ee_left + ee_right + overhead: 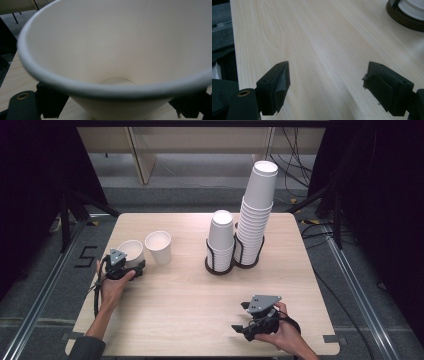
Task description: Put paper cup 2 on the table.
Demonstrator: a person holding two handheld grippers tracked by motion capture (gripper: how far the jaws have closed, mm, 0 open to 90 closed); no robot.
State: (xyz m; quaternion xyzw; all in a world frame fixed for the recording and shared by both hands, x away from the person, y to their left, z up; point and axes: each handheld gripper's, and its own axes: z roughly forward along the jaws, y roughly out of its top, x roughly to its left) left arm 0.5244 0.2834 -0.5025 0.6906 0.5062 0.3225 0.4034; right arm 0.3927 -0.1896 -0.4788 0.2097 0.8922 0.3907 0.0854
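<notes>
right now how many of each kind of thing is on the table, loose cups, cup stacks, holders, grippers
loose white cups: 2, one at the left gripper, held cup, and a free cup beside it
cup stacks: 2, short stack and tall stack
dark holder: 1
grippers: 2, with the right gripper
total: 7

Overhead light, dark surrounds; close cup (pixel 112 50) prob. blurred.

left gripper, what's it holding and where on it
The left gripper holds a white paper cup by its lower side wall, a jaw on each side.
</notes>
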